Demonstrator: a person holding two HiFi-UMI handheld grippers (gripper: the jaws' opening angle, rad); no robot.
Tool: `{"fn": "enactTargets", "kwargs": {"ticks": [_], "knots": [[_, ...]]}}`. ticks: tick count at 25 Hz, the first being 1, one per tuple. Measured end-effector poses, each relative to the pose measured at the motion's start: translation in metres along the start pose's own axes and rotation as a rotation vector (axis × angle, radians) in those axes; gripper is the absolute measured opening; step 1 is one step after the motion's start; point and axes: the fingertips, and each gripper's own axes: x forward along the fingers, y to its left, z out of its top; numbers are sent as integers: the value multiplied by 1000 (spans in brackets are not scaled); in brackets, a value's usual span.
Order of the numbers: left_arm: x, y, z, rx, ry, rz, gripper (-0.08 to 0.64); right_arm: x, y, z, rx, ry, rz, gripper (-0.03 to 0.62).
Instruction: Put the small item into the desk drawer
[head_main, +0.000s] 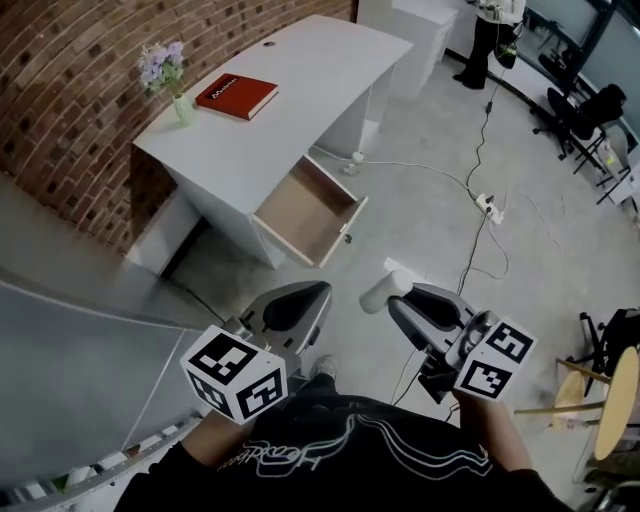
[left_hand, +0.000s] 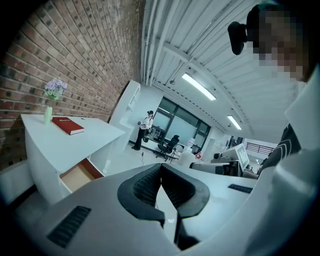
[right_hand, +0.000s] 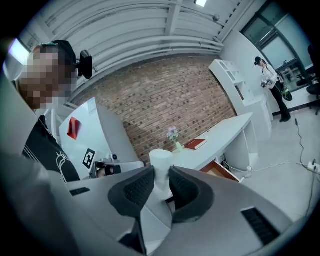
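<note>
A small white cylindrical item (right_hand: 161, 172) stands between the pads of my right gripper (right_hand: 161, 186), which is shut on it; the same item (head_main: 382, 291) sticks out ahead of that gripper (head_main: 405, 300) in the head view. My left gripper (head_main: 300, 300) is held beside it, shut with nothing between its pads (left_hand: 161, 186). The white desk (head_main: 290, 120) stands ahead against the brick wall. Its wooden drawer (head_main: 308, 212) is pulled open, and nothing shows inside it. Both grippers are well short of the drawer, above the floor.
On the desk lie a red book (head_main: 236, 96) and a small vase of purple flowers (head_main: 166, 78). White cables and a power strip (head_main: 490, 206) lie on the floor to the right. A wooden stool (head_main: 600, 400) stands at far right. A person (head_main: 490, 40) stands far back.
</note>
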Motion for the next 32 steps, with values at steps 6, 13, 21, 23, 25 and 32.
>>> {"fn": "enactTargets", "kwargs": {"ticks": [6,13,21,23,25,32], "knots": [[36,82,2,-17,30,25,21,72,-58,4,18,41,-19,106],[67,135,-20,-45,72,88,21,117,-103,-8,16,111,-19,106],[90,174,-30,-57,107,179,21,158,-152,-19,32,198,8,106],[99,184,-31,-67,113,198,21,167,-169,-19,32,218,9,106],[112,196,-31,-73,118,214,21,177,-187,-17,34,229,12,106],[150,243,-46,-144,160,295,21,223,-246,-22,49,325,54,106]]}}
